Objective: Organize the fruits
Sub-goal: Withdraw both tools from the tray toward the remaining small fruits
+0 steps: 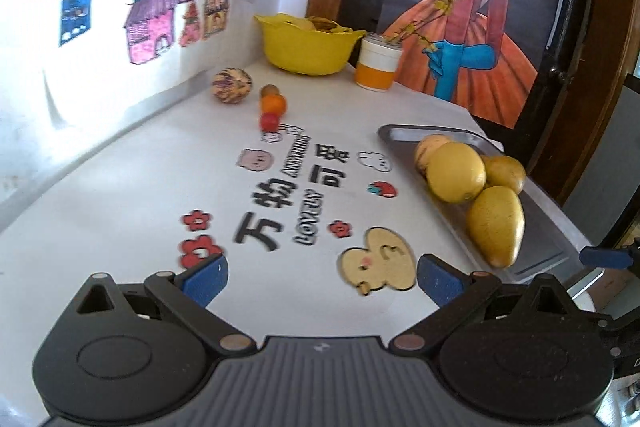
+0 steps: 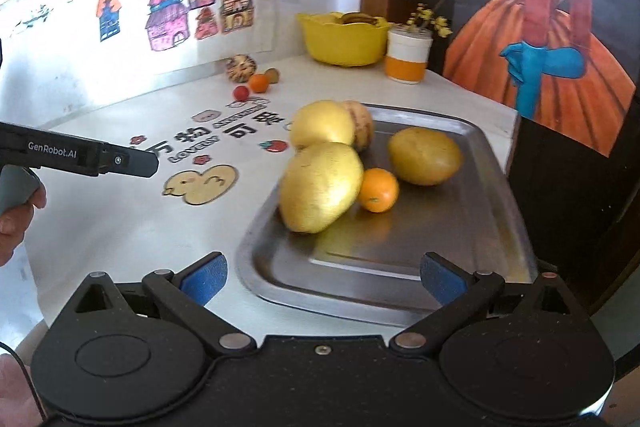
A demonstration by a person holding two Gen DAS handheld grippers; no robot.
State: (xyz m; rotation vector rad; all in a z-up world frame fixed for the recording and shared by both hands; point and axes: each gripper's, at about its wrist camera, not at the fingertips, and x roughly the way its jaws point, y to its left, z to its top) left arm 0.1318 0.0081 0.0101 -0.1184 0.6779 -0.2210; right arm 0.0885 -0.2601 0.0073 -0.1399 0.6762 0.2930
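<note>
Both the left tongs [image 1: 322, 277] and right tongs [image 2: 324, 277] are held spread and empty above the desk [image 2: 120, 227]. Yellow fruits [image 2: 320, 187] and a small orange [image 2: 378, 189] are gathered on the steel tray [image 2: 500, 187]; farther left, loose fruits [image 1: 273, 105] are lined near the wall.

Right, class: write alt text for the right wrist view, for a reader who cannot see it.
A metal tray on a white table holds three large yellow fruits, a small orange and a tan fruit behind them. The open right gripper hovers at its near edge, holding nothing.
</note>
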